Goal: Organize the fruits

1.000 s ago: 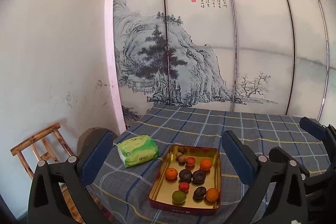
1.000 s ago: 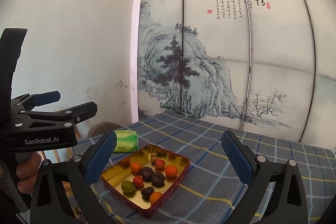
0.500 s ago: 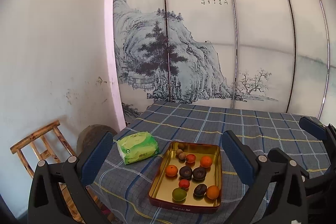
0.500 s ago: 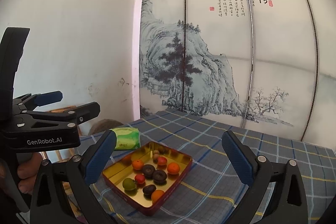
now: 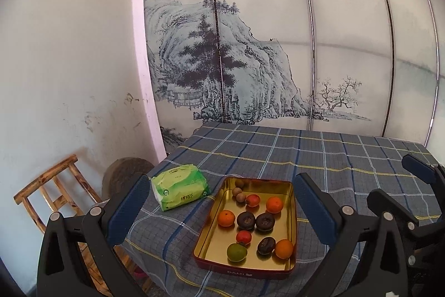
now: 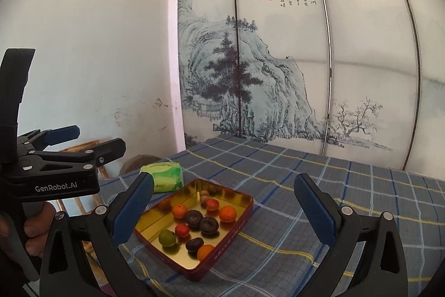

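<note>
Your left hand-held gripper (image 5: pixel 221 209) hangs above the near edge of the worktop (image 5: pixel 319 155) with its fingers spread wide and nothing between them, and your right hand-held gripper (image 6: pixel 224 209) does the same a little to the right, also spread wide and empty; both are clear of the tin tray (image 5: pixel 291 216). In the right wrist view your hand (image 6: pixel 33 227) wraps the handle of the left tool. The tin tray sits on the checked cloth near the front edge of the worktop, and all the fruits lie inside it: three oranges (image 5: pixel 226 218), two small red fruits (image 5: pixel 244 237), a green fruit (image 5: pixel 236 252), three dark round fruits (image 5: pixel 246 220) and a few small brown ones (image 5: pixel 240 197) at the tray's far left corner. Just left of the tray lies a green tissue pack (image 5: pixel 180 186), apart from it. Behind the tray stands a painted folding screen (image 5: pixel 278 46), and left of the tray, off the worktop, a wooden stool (image 5: pixel 52 192)
</note>
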The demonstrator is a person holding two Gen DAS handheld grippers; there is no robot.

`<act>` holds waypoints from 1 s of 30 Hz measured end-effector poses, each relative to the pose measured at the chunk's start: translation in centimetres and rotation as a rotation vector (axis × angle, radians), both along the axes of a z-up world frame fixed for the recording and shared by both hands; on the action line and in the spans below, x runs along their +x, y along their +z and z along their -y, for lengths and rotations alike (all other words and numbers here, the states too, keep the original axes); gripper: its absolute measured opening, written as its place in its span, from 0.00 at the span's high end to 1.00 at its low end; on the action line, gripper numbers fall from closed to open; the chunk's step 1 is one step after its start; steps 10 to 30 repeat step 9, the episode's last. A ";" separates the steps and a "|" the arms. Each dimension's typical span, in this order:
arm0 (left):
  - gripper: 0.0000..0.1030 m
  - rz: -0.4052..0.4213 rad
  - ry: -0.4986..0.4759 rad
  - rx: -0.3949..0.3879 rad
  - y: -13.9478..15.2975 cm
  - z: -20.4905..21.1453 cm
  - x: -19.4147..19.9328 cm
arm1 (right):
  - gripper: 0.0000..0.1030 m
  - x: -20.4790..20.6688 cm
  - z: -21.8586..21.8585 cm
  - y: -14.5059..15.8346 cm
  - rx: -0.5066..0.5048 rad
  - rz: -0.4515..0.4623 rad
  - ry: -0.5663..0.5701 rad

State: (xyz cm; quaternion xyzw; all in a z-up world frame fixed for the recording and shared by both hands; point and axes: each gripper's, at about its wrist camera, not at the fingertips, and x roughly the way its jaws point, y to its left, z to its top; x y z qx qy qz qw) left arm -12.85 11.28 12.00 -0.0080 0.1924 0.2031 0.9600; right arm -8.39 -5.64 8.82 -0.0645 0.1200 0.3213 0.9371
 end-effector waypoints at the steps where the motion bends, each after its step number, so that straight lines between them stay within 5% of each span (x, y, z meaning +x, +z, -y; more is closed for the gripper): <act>1: 0.00 -0.008 -0.003 0.001 -0.1 0.1 0.4 | 0.02 0.4 0.3 -0.2 -0.001 -0.007 -0.006; 9: 0.00 -0.058 -0.061 0.051 -0.7 3.3 4.7 | 0.02 6.8 6.8 -3.5 -0.077 -0.124 -0.121; 30: 0.00 -0.058 -0.061 0.051 -0.7 3.3 4.7 | 0.02 6.8 6.8 -3.5 -0.077 -0.124 -0.121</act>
